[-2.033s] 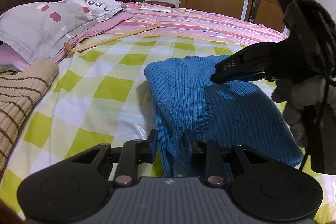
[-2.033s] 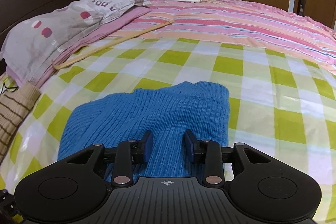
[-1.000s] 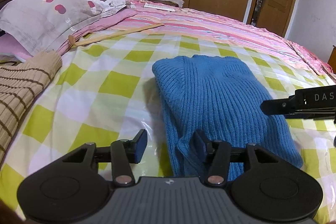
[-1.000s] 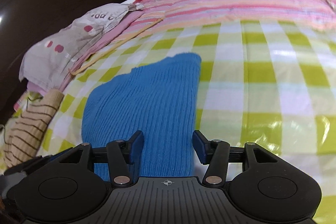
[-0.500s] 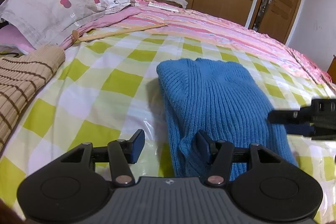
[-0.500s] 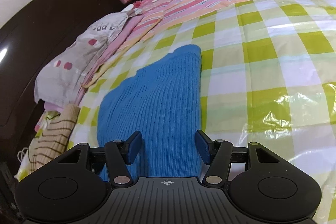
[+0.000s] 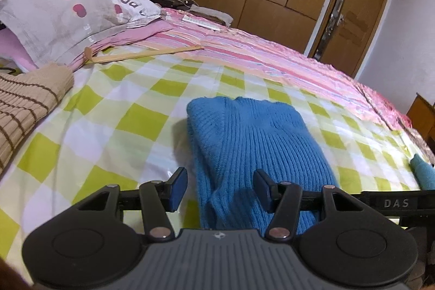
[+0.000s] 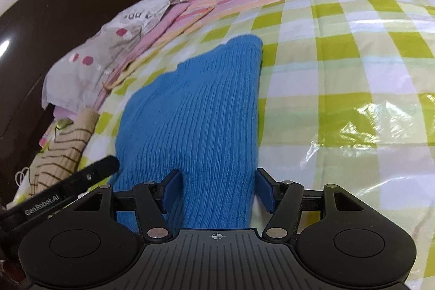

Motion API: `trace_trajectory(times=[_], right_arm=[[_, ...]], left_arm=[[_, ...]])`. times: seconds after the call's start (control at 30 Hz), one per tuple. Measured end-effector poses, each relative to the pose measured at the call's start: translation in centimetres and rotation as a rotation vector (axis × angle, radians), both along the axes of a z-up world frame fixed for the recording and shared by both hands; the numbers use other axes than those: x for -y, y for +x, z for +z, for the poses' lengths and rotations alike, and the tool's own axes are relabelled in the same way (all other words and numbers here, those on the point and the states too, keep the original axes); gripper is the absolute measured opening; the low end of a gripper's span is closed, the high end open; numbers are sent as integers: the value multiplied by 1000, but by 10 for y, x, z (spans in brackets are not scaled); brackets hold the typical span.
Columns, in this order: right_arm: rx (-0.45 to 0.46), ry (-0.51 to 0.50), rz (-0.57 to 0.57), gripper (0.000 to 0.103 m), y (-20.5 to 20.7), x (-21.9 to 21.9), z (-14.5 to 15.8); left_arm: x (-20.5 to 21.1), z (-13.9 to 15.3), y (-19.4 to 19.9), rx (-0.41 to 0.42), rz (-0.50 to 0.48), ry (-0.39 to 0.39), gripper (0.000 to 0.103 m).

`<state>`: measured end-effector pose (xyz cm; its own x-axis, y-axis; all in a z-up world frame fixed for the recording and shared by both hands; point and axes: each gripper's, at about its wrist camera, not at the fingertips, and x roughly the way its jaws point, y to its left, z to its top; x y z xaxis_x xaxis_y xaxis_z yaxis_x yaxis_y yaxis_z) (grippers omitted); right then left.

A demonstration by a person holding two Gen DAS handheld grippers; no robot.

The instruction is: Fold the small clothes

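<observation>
A blue ribbed knit garment [image 7: 258, 137] is lying folded into a long, narrow shape on the bed, resting on the green-and-white checked cover [image 7: 114, 110], with its far end pointing toward the pink striped blanket [image 7: 266, 56]. The left gripper [image 7: 220, 189] is hovering at the near end of the garment with its jaws standing apart; the near left edge of the knit is sitting in the gap between them, but the blue pads [image 7: 179, 188] are not pressing on it. The right gripper [image 8: 217, 188] is poised over the same near end from the other side, and its jaws are opening wide; the knit [image 8: 195, 110] is lying between them, and neither pad is squeezing the fabric. In the right wrist view, one finger of the left gripper is showing at the lower left, just beside the garment's edge. A beige sweater with brown stripes [image 7: 24, 105] is lying well apart at the left side of the bed, near a grey pillow with red spots [image 7: 62, 15]. A small teal item [image 7: 424, 173] is sitting at the right edge of the checked cover.
</observation>
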<state>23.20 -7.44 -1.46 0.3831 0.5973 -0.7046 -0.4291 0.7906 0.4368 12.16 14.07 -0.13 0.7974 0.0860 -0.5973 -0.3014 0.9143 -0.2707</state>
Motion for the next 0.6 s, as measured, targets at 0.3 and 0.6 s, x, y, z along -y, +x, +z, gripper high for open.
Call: trace_trajectory(times=[0.3, 0.6], right_arm=[[4, 3, 2, 62, -1, -1, -4], [15, -10, 4, 64, 1, -9, -7]], left_arm=[[3, -17, 12, -91, -24, 18, 62], [2, -22, 13, -93, -33, -5, 64]])
